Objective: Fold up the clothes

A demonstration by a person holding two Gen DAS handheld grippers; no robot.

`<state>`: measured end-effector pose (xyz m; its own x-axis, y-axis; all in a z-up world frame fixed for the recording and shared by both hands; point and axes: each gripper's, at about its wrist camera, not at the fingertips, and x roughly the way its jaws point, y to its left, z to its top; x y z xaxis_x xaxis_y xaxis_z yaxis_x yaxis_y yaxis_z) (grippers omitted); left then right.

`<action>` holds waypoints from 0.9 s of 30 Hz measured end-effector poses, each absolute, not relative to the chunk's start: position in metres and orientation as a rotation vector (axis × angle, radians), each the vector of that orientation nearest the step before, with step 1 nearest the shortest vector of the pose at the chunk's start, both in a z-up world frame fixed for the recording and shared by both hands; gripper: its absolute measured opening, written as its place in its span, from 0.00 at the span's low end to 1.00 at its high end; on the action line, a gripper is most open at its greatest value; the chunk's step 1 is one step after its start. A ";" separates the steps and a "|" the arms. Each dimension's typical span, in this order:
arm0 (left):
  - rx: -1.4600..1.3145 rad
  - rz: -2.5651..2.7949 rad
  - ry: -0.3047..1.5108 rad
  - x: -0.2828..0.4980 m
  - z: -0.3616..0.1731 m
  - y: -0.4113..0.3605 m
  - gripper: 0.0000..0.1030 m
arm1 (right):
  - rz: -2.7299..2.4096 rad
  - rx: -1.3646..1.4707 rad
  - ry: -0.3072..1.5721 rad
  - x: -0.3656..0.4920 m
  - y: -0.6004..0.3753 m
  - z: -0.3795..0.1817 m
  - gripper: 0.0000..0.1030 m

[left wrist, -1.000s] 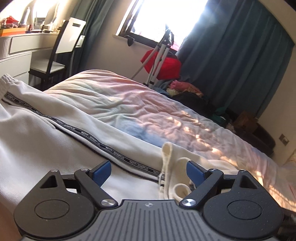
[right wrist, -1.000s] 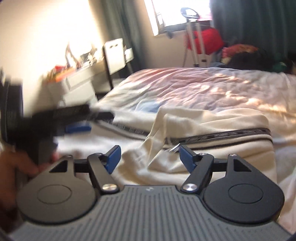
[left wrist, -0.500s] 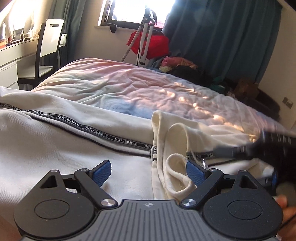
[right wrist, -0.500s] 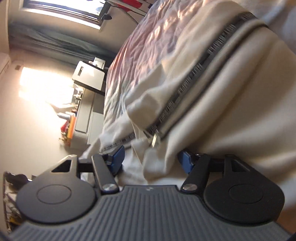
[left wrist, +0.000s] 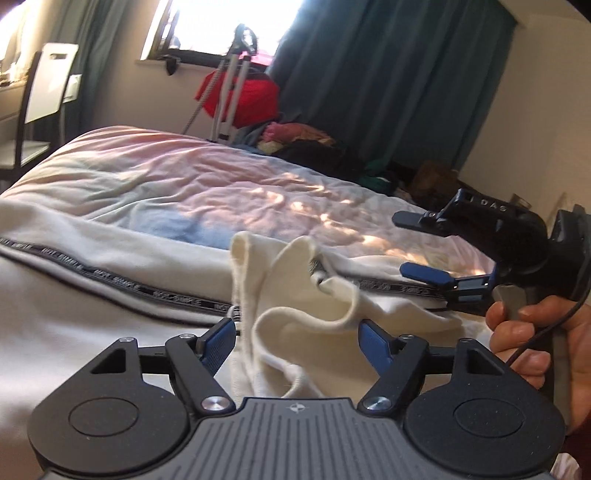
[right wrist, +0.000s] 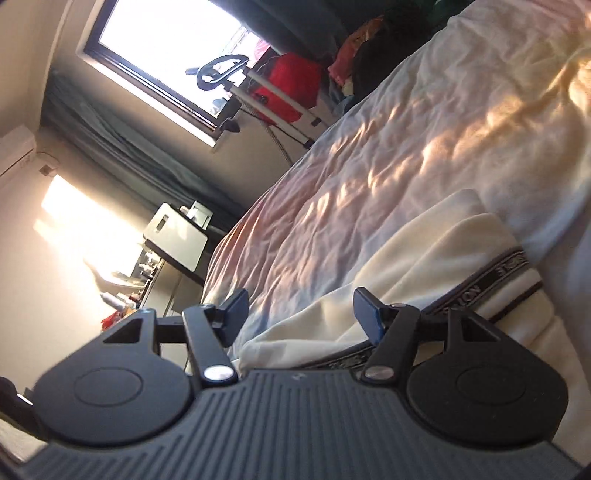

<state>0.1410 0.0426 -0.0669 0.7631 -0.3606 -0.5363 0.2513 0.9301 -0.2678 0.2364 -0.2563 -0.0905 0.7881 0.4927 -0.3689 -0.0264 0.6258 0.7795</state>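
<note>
the left gripper (left wrist: 297, 341) was seen with its jaws closing, a raised fold of the cream garment (left wrist: 303, 317) standing between the blue pads (left wrist: 218, 341) without being pressed yet. the right gripper (left wrist: 415, 245), held by a hand (left wrist: 532, 343), was turned on its side with jaws apart, one finger above the cloth and one on it, nothing pinched. the garment, with a black lettered stripe (left wrist: 162, 291), was spread on the bed (left wrist: 207, 184). beyond, a window (left wrist: 221, 26), curtains (left wrist: 388, 77) and a chair (left wrist: 48, 88) were visible.
</note>
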 end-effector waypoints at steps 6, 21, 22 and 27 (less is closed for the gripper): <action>-0.057 -0.318 0.652 0.141 -0.080 0.026 0.46 | 0.307 0.638 0.612 0.215 -0.249 -0.070 0.64; -0.269 -0.284 0.553 0.109 -0.041 0.061 0.03 | 0.291 0.714 0.735 0.176 -0.272 -0.066 0.64; -0.286 -0.292 0.568 0.104 -0.039 0.063 0.03 | 0.297 0.722 0.743 0.175 -0.273 -0.066 0.64; -0.282 -0.281 0.603 0.091 -0.041 0.063 0.03 | 0.305 0.598 0.784 0.165 -0.264 -0.062 0.64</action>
